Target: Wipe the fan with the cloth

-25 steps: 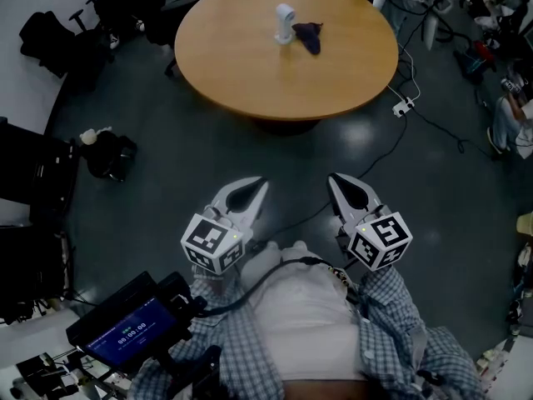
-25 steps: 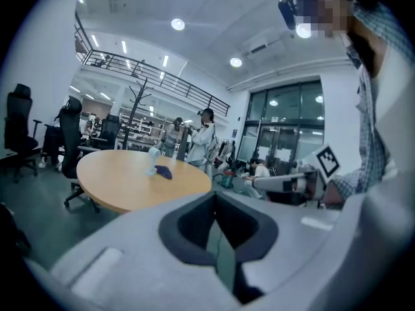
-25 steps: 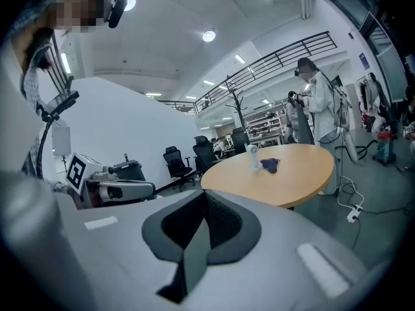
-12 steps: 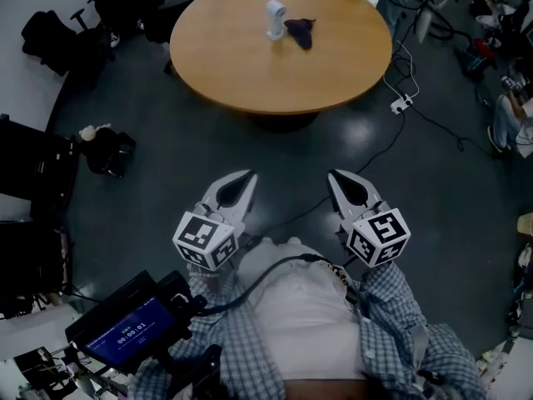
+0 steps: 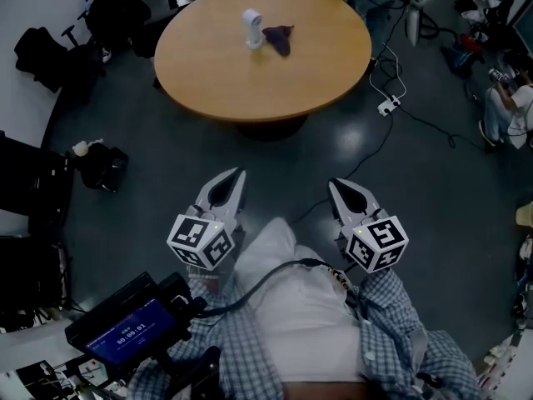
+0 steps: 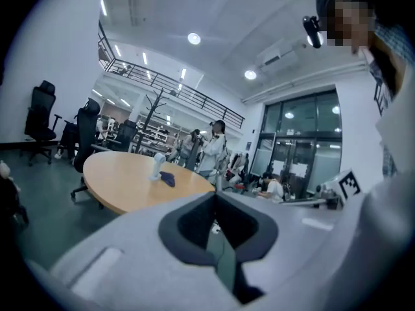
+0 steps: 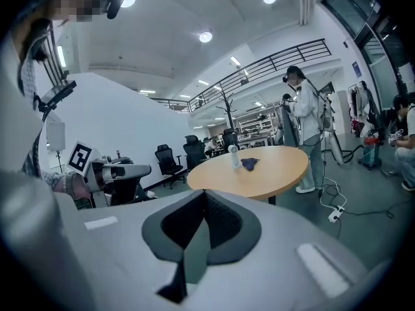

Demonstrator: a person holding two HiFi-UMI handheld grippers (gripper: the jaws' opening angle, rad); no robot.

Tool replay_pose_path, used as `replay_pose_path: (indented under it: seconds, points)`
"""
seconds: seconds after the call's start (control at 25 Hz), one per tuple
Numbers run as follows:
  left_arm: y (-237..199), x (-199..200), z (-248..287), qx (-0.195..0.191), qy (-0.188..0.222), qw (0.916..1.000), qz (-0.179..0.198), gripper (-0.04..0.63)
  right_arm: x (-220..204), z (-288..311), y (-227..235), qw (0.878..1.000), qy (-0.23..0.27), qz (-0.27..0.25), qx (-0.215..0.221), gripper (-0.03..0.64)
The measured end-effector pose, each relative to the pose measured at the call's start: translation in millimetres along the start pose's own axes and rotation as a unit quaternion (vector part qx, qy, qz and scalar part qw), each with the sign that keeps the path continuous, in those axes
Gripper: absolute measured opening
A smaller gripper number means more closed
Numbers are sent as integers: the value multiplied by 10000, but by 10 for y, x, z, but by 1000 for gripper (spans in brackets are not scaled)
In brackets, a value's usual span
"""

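A small white fan (image 5: 251, 27) stands upright on the round wooden table (image 5: 216, 73), toward its far side. A dark blue cloth (image 5: 279, 37) lies crumpled just right of the fan. Both are far ahead of me. The fan (image 6: 157, 166) and the cloth (image 6: 168, 179) appear small in the left gripper view; the right gripper view has the fan (image 7: 233, 156) and the cloth (image 7: 249, 163) too. My left gripper (image 5: 238, 173) and right gripper (image 5: 333, 185) hang over the dark floor near my body, both shut and empty.
A white power strip (image 5: 386, 105) with cables lies on the floor right of the table. Black office chairs (image 5: 42, 44) and bags (image 5: 100, 163) stand at the left. A standing person (image 7: 305, 122) is beside the table, and another person sits at the right (image 5: 508, 107).
The table with fan and cloth has drifted left and slightly down in the head view. Both grippers have shifted a little, staying shut.
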State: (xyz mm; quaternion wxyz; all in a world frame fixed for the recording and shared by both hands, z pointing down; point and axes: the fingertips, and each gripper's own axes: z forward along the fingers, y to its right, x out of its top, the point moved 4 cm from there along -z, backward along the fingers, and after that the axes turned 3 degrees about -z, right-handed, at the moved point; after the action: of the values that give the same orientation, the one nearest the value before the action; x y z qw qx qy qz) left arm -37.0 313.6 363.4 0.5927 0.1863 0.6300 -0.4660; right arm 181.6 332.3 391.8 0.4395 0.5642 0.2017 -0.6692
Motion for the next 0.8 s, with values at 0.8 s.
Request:
replay_pose_path:
  seconds: [0.8]
  points:
    - [-1333, 593, 1009, -49, -100, 9999, 31, -2, 702, 1748, 451, 9996, 44, -183, -213, 3]
